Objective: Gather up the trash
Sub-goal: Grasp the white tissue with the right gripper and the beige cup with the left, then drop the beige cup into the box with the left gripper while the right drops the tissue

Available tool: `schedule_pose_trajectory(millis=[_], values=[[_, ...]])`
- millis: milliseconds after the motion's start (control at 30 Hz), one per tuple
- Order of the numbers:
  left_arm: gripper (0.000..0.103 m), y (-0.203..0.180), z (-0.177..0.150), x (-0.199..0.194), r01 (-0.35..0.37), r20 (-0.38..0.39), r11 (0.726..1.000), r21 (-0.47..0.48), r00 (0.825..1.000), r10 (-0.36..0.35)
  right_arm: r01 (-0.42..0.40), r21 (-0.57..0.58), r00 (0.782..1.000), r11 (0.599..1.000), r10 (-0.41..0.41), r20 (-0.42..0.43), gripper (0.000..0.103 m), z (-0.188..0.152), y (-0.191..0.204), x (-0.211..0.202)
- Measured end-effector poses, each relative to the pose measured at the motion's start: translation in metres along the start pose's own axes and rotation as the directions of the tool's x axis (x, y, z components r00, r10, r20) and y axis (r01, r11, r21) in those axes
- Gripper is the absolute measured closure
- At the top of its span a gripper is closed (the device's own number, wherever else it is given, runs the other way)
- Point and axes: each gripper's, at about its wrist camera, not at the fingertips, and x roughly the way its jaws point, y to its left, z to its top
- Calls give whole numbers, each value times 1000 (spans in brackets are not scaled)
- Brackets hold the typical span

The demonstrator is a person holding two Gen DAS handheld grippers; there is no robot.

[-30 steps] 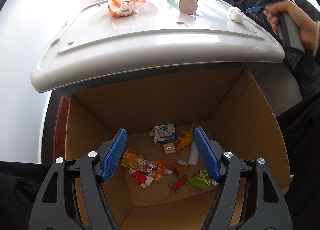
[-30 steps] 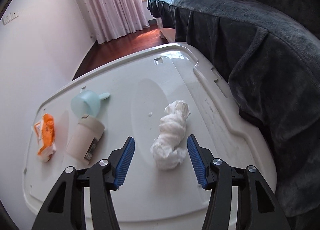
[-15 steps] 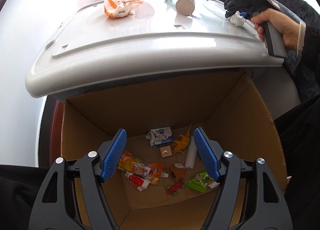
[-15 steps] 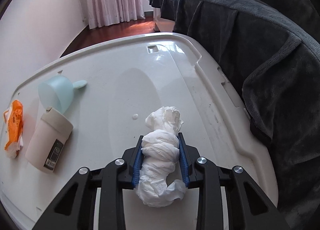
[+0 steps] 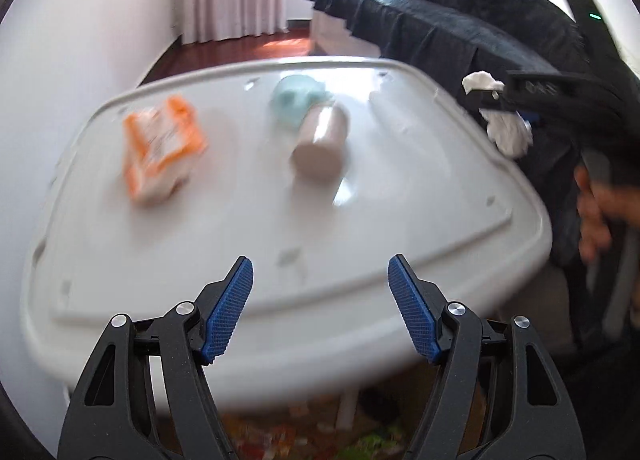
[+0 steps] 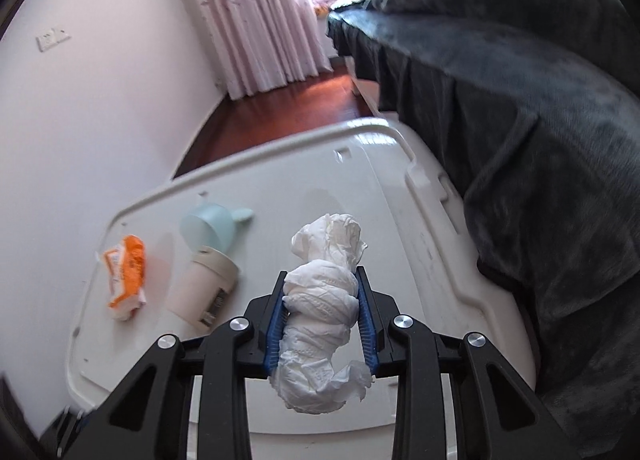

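My right gripper [image 6: 322,280] is shut on a crumpled white tissue wad [image 6: 324,300], lifted above the white plastic lid [image 6: 280,188]. In the left wrist view the same wad [image 5: 506,128] shows at the right edge, held in the right gripper [image 5: 506,100] by a hand [image 5: 600,212]. My left gripper [image 5: 320,280] hangs open and empty over the lid's near edge [image 5: 280,332]. On the lid lie an orange and white wrapper [image 5: 160,148] [image 6: 126,276], a beige cup on its side [image 5: 320,148] [image 6: 204,288] and a pale blue scoop [image 5: 298,98] [image 6: 212,228].
Below the lid's near edge a cardboard box [image 5: 486,412] with colourful wrappers [image 5: 280,440] shows blurred. A bed under a dark blanket [image 6: 520,120] borders the lid on the right. A white wall [image 6: 100,120], curtains [image 6: 256,20] and red wood floor [image 6: 288,100] lie beyond.
The right gripper shut on the tissue wad and lifted it off the lid. The left gripper rose from the box and now looks over the lid top.
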Motion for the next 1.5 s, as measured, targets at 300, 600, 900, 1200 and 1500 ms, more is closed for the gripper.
schedule_pose_trajectory(millis=[300,600,900,1200,1500], values=[[34,6,82,90,-24,-84,1000,-5,996,23,-91,46,996,995,90,28,72,10,-9,-19],[57,-1,83,128,-117,-57,991,60,991,120,-127,91,991,988,123,46,71,18,-12,-20],[57,6,71,61,-107,29,994,11,994,107,-123,89,992,988,121,29,71,16,-6,-11],[57,21,9,-46,-156,103,985,-75,981,164,-206,9,977,979,206,-46,72,-17,47,-10],[57,34,-86,-104,-212,62,970,-122,973,221,-243,-164,970,956,240,-38,71,-111,98,-67]])
